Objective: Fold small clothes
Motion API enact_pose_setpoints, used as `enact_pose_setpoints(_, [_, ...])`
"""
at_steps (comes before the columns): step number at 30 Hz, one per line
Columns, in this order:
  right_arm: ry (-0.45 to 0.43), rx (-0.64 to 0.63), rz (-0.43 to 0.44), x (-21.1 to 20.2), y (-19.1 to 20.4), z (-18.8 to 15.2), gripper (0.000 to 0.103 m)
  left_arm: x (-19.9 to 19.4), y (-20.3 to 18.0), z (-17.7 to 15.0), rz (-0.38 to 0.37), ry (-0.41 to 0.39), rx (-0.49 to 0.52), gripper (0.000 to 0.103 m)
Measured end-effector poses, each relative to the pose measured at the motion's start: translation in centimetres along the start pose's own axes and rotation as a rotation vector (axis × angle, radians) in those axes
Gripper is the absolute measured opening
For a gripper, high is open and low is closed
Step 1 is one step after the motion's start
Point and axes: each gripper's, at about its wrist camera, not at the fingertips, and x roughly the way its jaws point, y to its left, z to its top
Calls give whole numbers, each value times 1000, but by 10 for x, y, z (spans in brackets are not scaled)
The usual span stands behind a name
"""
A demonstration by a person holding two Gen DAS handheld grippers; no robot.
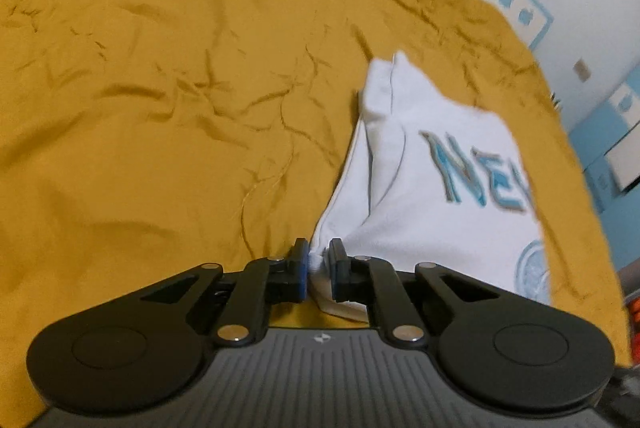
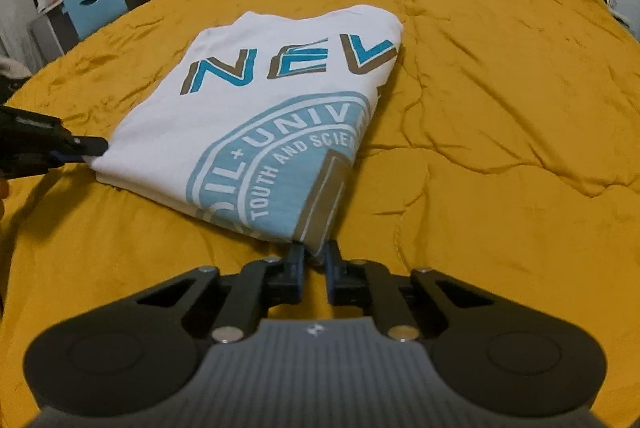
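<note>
On the yellow blanket (image 2: pixel 500 75), the folded white shirt (image 2: pixel 256 115) is pinched at its two near corners, left gripper (image 1: pixel 319 264) at nine o'clock, right gripper (image 2: pixel 315 260) at six, probably so it can be folded over.

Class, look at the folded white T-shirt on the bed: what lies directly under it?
The white T-shirt rests on the wrinkled yellow bedspread, which shows all around it. The shirt's own lower folded layers and the patch of bedspread beneath are covered, so anything else there cannot be seen.
</note>
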Motion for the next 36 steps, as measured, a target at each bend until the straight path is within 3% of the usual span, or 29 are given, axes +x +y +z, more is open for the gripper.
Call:
enact_pose_setpoints(4, [-32, 9, 1, -10, -1, -1, 0, -5, -5, 0, 0, -14, 23, 11])
enact_pose_setpoints(10, [43, 6, -10, 11, -6, -9, 0, -5, -1, -3, 5, 0, 30, 13])
enact_pose_setpoints(15, [45, 7, -13, 7, -4, -8, 0, -11, -1, -5, 22, -5, 24, 15])
enact_pose_setpoints(25, [54, 58, -2, -7, -15, -13, 0, -32, -4, -23, 113, -11, 42, 13])
enact_pose_setpoints(30, [4, 52, -6, -29, -17, -10, 0, -59, -11, -21, 66, -86, 30, 13])
enact_pose_setpoints(36, [-64, 39, 9, -36, -10, 15, 2, -65, -45, 5, -4, -134, 106, 13])
